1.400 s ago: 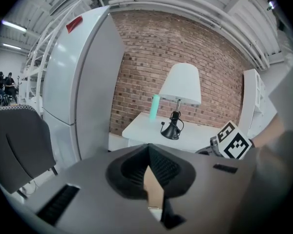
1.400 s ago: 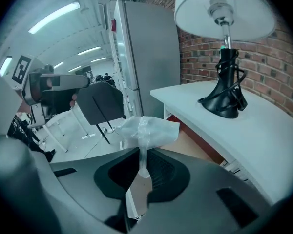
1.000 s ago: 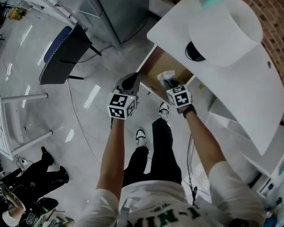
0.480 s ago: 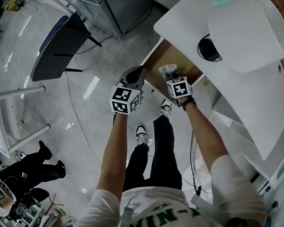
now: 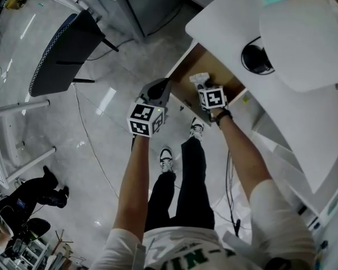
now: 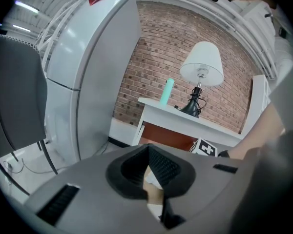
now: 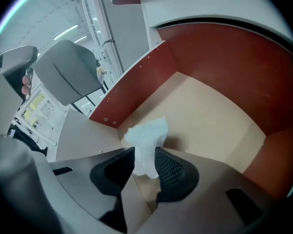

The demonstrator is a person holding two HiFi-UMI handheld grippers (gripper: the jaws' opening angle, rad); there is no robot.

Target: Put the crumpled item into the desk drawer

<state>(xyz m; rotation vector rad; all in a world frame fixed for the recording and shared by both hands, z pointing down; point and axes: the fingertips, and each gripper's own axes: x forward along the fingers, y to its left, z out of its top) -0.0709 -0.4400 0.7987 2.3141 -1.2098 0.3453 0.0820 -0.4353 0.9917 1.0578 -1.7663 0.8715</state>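
2 hand-held grippers are in play, and only the right one matters for this step. The right hand-held gripper point(image 5: 201, 86) point(image 7: 145, 156) reaches down into the open drawer point(image 5: 192, 59) point(image 7: 210, 106) under the white table point(image 5: 225, 21). The crumpled item point(image 5: 198, 79) point(image 7: 147, 135) stands between its pads. Its jaws are opening, and the pads meet the white wad on both sides as far as we can see. We judge this to be the release, the last step of the task.

The left hand-held gripper point(image 5: 162, 85) point(image 6: 149, 150) hangs just outside the drawer's front edge. Its jaws are together, with nothing between them.

The item's long axis runs along the jaws and points away from the right hand-held gripper, toward the pale drawer floor. Its narrow end sits between the pads, and its broad, ruffled end fans out past the tips (a soft shadow falls beside it). We cannot tell whether that end touches the floor.

Next, we think the jaws must part enough for the wad to drop free. The right hand-held gripper should then lift straight out without dragging it. The drawer may then need closing.
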